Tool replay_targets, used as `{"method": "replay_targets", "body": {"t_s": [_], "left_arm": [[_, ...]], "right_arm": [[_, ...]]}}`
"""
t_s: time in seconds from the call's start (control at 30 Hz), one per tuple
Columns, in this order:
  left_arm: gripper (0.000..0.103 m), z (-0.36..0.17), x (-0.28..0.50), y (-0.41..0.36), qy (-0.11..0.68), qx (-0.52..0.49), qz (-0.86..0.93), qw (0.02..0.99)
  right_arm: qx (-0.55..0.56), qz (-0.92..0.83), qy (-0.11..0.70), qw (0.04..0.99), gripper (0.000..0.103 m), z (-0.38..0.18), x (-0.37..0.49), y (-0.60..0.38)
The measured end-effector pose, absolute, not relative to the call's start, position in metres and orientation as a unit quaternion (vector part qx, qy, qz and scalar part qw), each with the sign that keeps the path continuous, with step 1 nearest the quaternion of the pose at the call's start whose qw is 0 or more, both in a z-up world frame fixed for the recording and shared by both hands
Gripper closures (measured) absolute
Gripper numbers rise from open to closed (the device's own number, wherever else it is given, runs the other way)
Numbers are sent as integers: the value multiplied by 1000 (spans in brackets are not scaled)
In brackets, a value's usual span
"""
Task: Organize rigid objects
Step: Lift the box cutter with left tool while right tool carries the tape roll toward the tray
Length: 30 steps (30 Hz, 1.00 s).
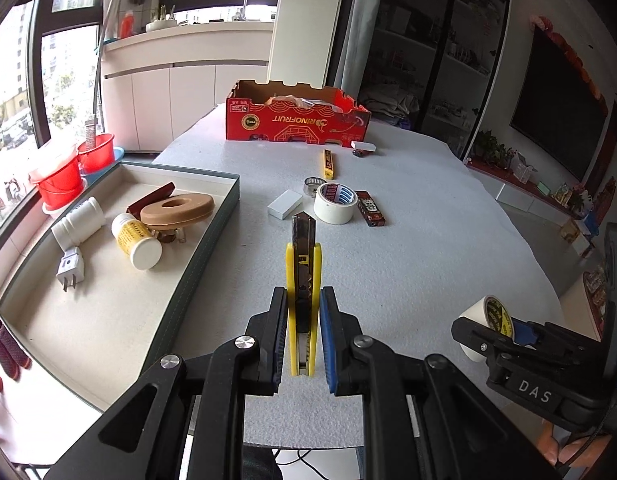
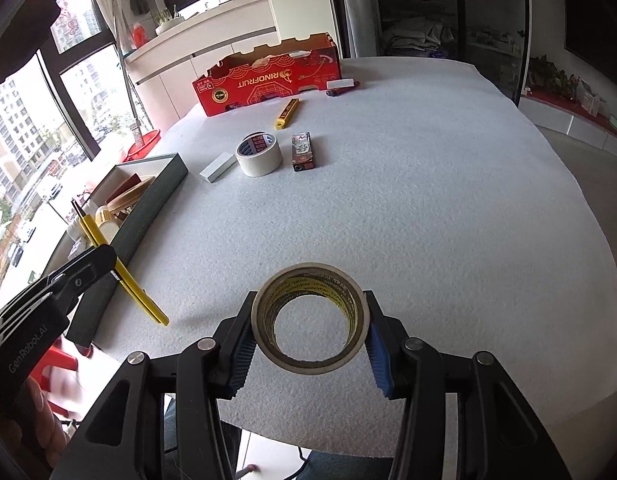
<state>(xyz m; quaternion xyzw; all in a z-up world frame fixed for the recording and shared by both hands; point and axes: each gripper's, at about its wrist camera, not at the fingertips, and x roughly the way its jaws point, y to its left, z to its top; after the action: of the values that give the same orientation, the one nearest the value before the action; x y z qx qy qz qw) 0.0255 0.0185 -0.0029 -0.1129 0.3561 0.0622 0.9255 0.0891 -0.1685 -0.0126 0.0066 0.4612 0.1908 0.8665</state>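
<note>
My left gripper [image 1: 303, 300] is shut on a yellow utility knife [image 1: 303, 276], its blade end pointing forward above the table, just right of the green tray [image 1: 224, 216]. In the right wrist view the same knife [image 2: 120, 268] slants beside the tray's wall [image 2: 148, 208]. My right gripper [image 2: 310, 304] is shut on a roll of tape [image 2: 308, 316] with yellow print inside, held off the white table; the left wrist view shows that roll [image 1: 488, 320] at the lower right. The tray holds white bottles [image 1: 136, 240], a plug [image 1: 70, 268] and a tan ring [image 1: 176, 210].
On the table lie a second tape roll [image 1: 335, 202], a white block [image 1: 284, 205], a small red box [image 1: 370, 208], a metal clamp ring [image 1: 310, 184] and a yellow stick [image 1: 328, 160]. A red cardboard box [image 1: 296, 120] stands at the far edge. Red buckets [image 1: 68, 172] sit left.
</note>
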Motion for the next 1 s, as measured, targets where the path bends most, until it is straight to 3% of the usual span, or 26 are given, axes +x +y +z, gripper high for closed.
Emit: {"method": "replay_targets", "body": {"t_s": [1.0], "left_arm": [[86,21,-14,100,309,-176,163,920]], "right_arm": [[-47,309,410,857,53,37,95,-58]]}}
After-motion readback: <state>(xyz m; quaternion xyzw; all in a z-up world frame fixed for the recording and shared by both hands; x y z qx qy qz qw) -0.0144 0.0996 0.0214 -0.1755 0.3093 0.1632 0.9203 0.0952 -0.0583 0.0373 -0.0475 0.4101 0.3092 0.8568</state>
